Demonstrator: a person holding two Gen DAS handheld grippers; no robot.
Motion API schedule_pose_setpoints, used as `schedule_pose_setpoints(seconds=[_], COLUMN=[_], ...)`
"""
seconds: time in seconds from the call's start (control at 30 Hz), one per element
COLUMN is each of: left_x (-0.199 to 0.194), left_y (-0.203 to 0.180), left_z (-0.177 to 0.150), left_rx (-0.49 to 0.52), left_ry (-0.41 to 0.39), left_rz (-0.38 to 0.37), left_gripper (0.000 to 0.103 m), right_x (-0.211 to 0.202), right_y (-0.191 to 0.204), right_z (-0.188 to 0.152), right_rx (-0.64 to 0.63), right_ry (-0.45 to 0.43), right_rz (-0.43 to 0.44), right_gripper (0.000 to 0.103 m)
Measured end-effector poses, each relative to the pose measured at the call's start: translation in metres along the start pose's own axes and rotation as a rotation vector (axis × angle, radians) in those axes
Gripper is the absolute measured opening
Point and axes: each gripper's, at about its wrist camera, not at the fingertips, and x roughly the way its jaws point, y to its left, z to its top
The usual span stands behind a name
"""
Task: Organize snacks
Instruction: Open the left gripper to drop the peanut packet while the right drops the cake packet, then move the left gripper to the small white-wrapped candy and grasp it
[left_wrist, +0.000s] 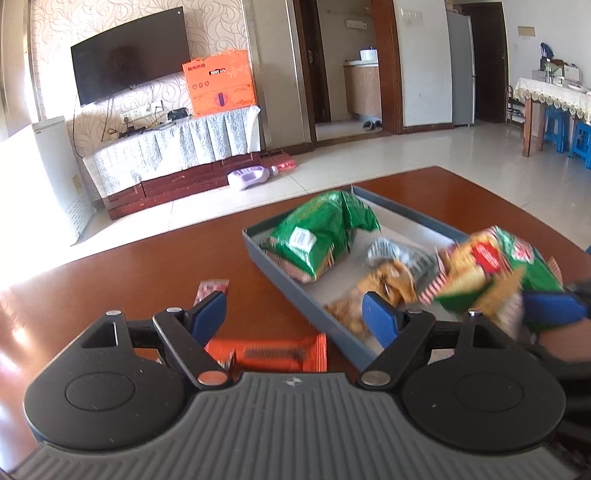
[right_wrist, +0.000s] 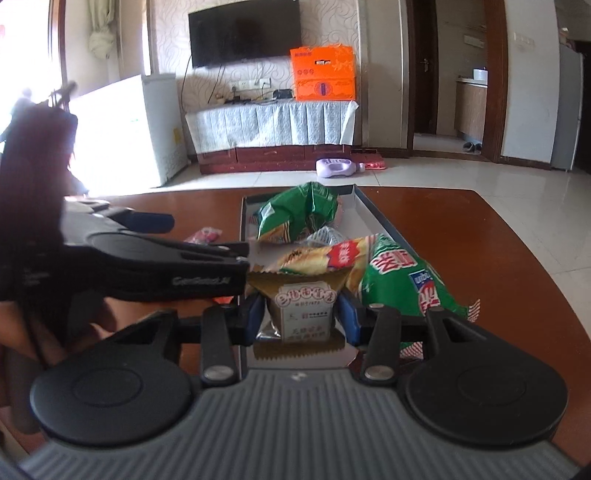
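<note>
A reddish-brown wooden desk (left_wrist: 110, 280) carries everything. On it lies a shallow grey-blue tray (left_wrist: 295, 280) with a pale floor, its long side running away from the cameras.

At the far end of the tray rests a crumpled green snack bag (left_wrist: 317, 236) with a white label. Nearer in the tray lie a silvery wrapped snack (left_wrist: 402, 254) and a clear packet of golden-brown pieces (left_wrist: 384, 284), close together; whether they touch cannot be told.

A second green bag of crackers (right_wrist: 399, 280), with red and yellow print, sits at the near end of the tray beside the right gripper; in the left wrist view it is blurred, and whether it lies flat or is lifted cannot be told.

The left gripper (left_wrist: 295, 317) hangs over the desk just left of the tray, its blue pads wide apart with nothing between them. Below it on the desk lies an orange wrapped bar (left_wrist: 273, 356), and beyond its left finger a small pink-red packet (left_wrist: 212, 287).

The right gripper (right_wrist: 301, 317) is clamped on a small gold-and-white packet (right_wrist: 303, 314), pads pressing both its sides, above the near end of the tray.
</note>
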Motion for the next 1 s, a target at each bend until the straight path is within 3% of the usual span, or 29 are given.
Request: schedule_pose_setpoints(seconds=[0.3, 0.4, 0.47, 0.83, 1.0], left_x=[-0.035, -0.044, -0.045, -0.044, -0.037], left_y=[0.004, 0.016, 0.024, 0.103, 0.130], left_z=[-0.017, -0.020, -0.022, -0.039, -0.051], left_rx=[-0.009, -0.022, -0.020, -0.084, -0.071], left_ry=[-0.009, -0.008, -0.005, 0.042, 0.067], left_rz=[0.005, 0.018, 0.036, 0.147, 0.187], left_gripper=[0.084, 0.085, 0.085, 0.085, 0.085], right_x=[0.007, 0.001, -0.004, -0.020, -0.019], right_y=[0.012, 0.014, 0.015, -0.004, 0.016], right_z=[-0.007, -0.008, -0.009, 0.003, 0.006], right_rx=[-0.100, -0.114, -0.117, 0.108, 0.074], right_ry=[0.024, 0.006, -0.019, -0.140, -0.152], right_rz=[-0.062, -0.053, -0.041, 0.075, 0.174], right_gripper=[0.046, 0.057, 0.067, 0.067, 0.067])
